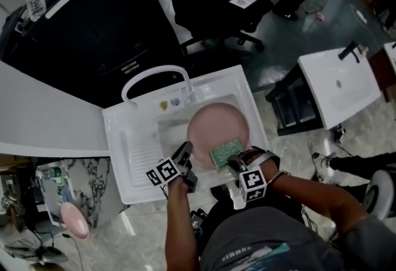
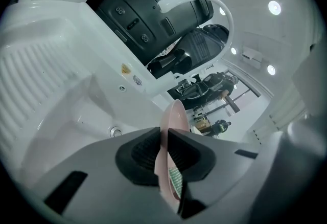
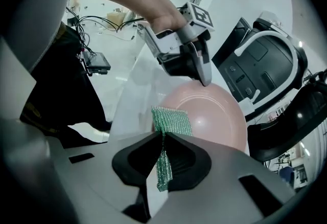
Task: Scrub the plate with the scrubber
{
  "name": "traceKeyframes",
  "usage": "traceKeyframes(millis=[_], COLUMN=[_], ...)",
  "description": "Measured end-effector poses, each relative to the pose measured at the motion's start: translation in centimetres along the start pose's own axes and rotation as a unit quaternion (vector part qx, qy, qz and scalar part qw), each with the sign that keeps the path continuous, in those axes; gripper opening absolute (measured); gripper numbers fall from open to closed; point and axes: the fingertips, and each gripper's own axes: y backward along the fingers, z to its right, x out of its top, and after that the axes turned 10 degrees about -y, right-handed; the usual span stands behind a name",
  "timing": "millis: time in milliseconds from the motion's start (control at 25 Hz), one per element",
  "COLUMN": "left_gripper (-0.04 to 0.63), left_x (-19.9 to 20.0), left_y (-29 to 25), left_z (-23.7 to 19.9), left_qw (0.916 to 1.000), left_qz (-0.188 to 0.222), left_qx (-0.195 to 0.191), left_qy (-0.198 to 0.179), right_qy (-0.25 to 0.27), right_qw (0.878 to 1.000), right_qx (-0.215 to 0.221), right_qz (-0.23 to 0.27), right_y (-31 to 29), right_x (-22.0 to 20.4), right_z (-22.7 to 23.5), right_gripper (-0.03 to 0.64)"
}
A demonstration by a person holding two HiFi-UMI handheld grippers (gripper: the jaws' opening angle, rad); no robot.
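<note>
A pink plate is held tilted over the basin of the white sink. My left gripper is shut on the plate's near-left rim; in the left gripper view the plate stands edge-on between the jaws. My right gripper is shut on a green mesh scrubber, which lies against the plate's lower right face. In the right gripper view the scrubber sticks out of the jaws onto the plate, with the left gripper gripping the rim beyond.
The sink has a ribbed drainboard on its left and a white arched faucet at the back. Another pink plate lies low at the left. A black office chair stands beyond the sink, a second white sink to the right.
</note>
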Motion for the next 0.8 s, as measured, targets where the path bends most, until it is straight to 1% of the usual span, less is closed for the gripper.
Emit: traceKeyframes(millis=[160, 280, 440, 800], left_gripper=[0.040, 0.040, 0.041, 0.043], left_x=[-0.6, -0.7, 0.1, 2.9], left_y=[-0.6, -0.5, 0.2, 3.6], left_z=[0.6, 0.8, 0.4, -1.1], left_qw=[0.9996, 0.9995, 1.0000, 0.9991], left_qz=[-0.019, -0.021, -0.001, 0.039], left_qx=[0.001, 0.001, 0.001, 0.014], left_qy=[-0.019, -0.022, -0.009, -0.006], right_qy=[-0.032, -0.055, -0.066, -0.086], right_qw=[0.999, 0.998, 0.996, 0.990], right_qx=[0.015, 0.008, -0.018, -0.070], right_qz=[0.023, 0.037, 0.060, 0.086], right_y=[-0.7, -0.6, 0.9, 4.0], right_x=[2.4, 3.6, 5.0, 6.3], right_z=[-1.0, -0.3, 1.6, 6.1], right_gripper=[0.051, 0.052, 0.051, 0.051])
